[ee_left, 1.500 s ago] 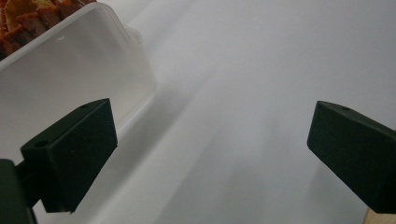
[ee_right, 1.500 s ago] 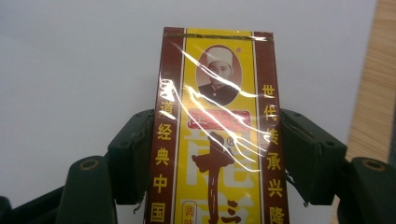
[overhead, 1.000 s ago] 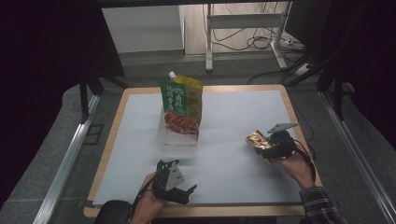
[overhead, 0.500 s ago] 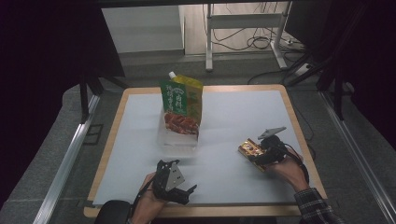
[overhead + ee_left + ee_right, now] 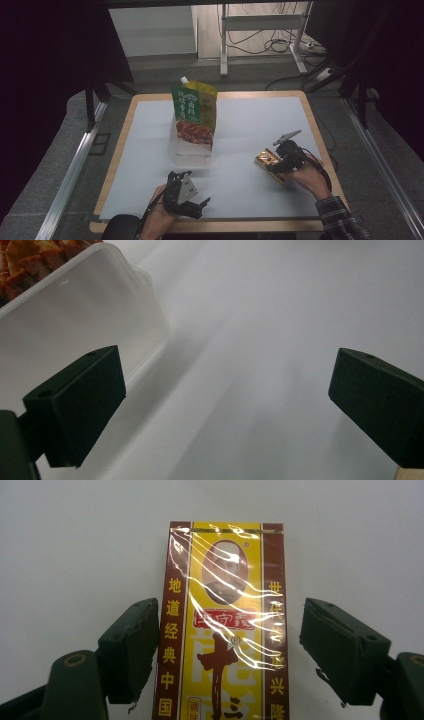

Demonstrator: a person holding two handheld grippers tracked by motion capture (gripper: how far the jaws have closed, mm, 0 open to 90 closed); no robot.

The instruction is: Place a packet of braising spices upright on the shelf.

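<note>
1. A white-topped table (image 5: 260, 125) with a wooden rim spreads across the centre of the high view; a person's hands enter from the bottom edge, each holding a claw.
2. The right claw (image 5: 274, 161) sits at centre right of the high view, over a flat yellow-and-brown packet (image 5: 267, 162) lying on the table. In the right gripper view the packet (image 5: 225, 625) runs up the middle of the frame between the two jaws — the left jaw is at the packet's edge, the right one stands clear of it, so the claw is open around it rather than clamped.
3. The packet's wrapper is glossy, printed with an oval portrait and yellow characters.
4. The left claw (image 5: 192, 205) rests low in the high view, left of centre, near the table's front edge. The left gripper view shows its jaws spread wide with bare table between them — open, holding nothing.
5. A clear plastic tub (image 5: 190, 147) stands above the left claw in the high view, with a green pouch (image 5: 195, 107) with a white spout upright in it. The tub's (image 5: 75, 310) rounded corner fills the upper left of the left gripper view, just beyond the left jaw.
</note>
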